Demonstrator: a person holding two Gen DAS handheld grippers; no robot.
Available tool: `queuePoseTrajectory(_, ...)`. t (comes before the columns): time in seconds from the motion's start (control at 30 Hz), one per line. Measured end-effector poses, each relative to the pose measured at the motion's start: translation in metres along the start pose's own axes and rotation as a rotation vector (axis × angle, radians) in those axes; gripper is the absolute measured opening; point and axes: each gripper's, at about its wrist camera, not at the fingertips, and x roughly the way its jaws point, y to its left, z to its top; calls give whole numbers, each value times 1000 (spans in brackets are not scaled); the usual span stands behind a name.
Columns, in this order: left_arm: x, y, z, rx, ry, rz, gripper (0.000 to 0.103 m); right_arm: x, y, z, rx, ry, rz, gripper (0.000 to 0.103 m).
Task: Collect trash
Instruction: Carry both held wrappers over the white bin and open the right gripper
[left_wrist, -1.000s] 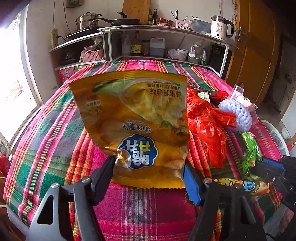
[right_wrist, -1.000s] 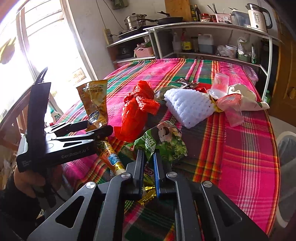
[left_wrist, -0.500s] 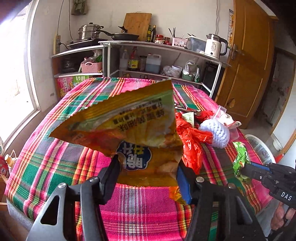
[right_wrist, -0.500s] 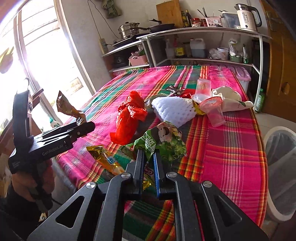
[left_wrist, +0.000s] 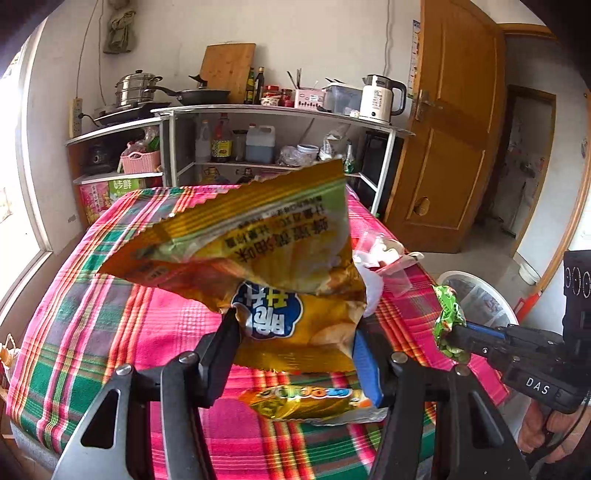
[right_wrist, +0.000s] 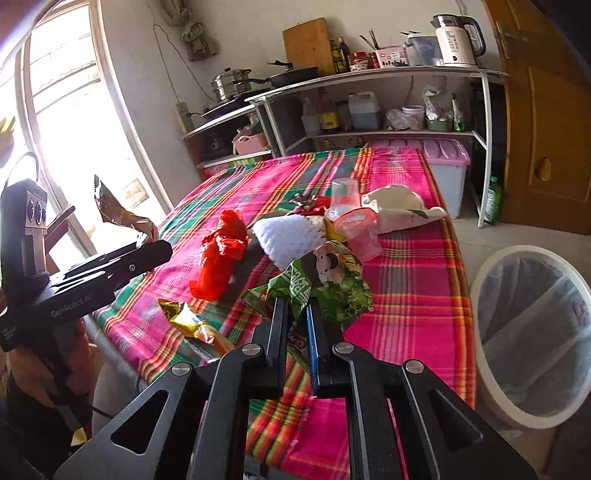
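The left gripper (left_wrist: 295, 328) has its jaws closed on the lower part of a yellow chip bag (left_wrist: 258, 251), which is lifted off the desk (left_wrist: 110, 332) and flops over above the near edge. The right gripper (right_wrist: 295, 332) has its jaws narrowed onto a green snack wrapper (right_wrist: 332, 284), also held up in the air, above the near right corner of the desk and beside the bin.

On the desk's checked cloth, right at the near edge, lies a gold wrapper (right_wrist: 188, 321). Farther in sits a crumpled red plastic bag (right_wrist: 219, 254), and just beyond it a white foam net (right_wrist: 288, 236). Behind the net, toward the right edge, a clear plastic cup (right_wrist: 341, 195), a pink plastic bag (right_wrist: 360, 229) and a cream bag (right_wrist: 399, 206) are bunched together.

On the floor off the right edge stands a white bin (right_wrist: 532, 332) lined with a clear bag. Against the far wall, a shelf (right_wrist: 369, 77) carries pots, bottles and a kettle (right_wrist: 456, 37).
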Motion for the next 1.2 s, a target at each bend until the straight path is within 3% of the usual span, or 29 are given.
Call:
queuePoseTrajectory(0.43, 39, -99, 20, 141, 58, -215, 60, -52, -99, -19, 199, -77, -189, 10)
queuePoseTrajectory(0.7, 74, -172, 26, 223, 111, -332, 60, -67, -159, -34, 301, -71, -281, 10)
queuePoseTrajectory(1.2, 145, -250, 22, 274, 267, -447, 65, -66, -219, -57, 417, -3, -360, 16)
